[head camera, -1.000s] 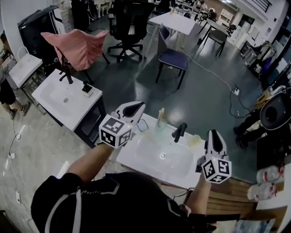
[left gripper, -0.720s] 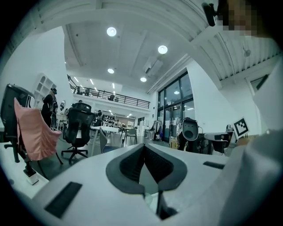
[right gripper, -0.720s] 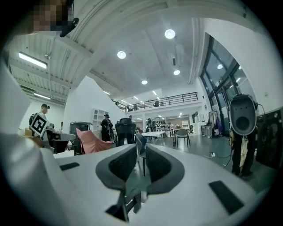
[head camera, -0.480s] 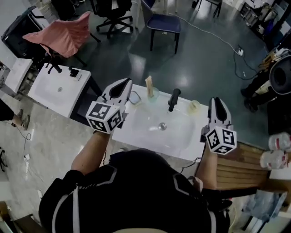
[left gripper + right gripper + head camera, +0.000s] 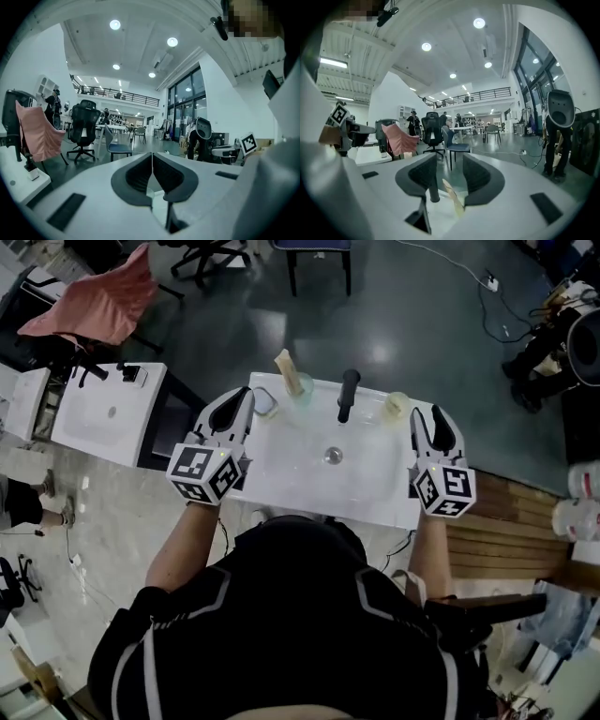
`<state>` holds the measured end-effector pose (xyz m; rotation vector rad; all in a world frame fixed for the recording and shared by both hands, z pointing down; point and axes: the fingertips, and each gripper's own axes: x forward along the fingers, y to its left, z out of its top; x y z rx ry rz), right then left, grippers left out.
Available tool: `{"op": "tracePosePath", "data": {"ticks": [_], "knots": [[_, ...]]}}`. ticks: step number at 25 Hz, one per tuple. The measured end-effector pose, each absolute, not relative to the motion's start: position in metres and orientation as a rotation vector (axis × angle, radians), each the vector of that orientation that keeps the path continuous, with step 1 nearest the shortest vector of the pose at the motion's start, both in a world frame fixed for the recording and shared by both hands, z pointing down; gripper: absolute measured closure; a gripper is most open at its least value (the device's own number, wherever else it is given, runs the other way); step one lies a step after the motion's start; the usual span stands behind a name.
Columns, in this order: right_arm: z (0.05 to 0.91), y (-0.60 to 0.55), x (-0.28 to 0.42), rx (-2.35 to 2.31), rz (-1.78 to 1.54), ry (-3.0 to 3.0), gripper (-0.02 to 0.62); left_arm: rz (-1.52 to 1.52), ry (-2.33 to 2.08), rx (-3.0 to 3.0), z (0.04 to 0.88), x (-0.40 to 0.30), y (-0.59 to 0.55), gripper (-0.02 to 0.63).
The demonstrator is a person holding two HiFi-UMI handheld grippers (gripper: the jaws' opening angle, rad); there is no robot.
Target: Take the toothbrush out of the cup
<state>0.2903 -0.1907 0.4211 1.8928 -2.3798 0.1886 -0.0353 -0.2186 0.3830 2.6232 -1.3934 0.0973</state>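
Left gripper (image 5: 241, 401) pressed together, right gripper (image 5: 432, 418) just spreading open and empty, I flank the white sink (image 5: 281, 470), whose back rim bears the clear cup (image 5: 302, 390) with the beige toothbrush (image 5: 285, 367), nearer my left.

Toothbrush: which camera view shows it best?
The head view: the toothbrush stands unobstructed in the cup at the back of the sink. The right gripper view shows it low and partly cut off, beyond its open jaws. The left gripper view doesn't show it.
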Motion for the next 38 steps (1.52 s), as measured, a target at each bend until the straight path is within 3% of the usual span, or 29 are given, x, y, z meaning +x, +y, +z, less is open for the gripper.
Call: {"op": "tracePosePath", "data": {"ticks": [5, 20, 38], "knots": [[0.476, -0.197, 0.293, 1.806, 0.244, -2.346, 0.385, 0.135, -1.347, 2.599, 0.411, -0.025, -0.213, 0.601], [0.59, -0.24, 0.286, 1.636, 0.264, -2.305, 0.387, 0.341, -1.412, 2.451, 0.475, -0.031, -0.182, 0.601], [0.591, -0.271, 0.278, 1.602, 0.259, -2.334, 0.517, 0.373, -1.491, 2.371, 0.479, -0.039, -0.166, 0.601]]}}
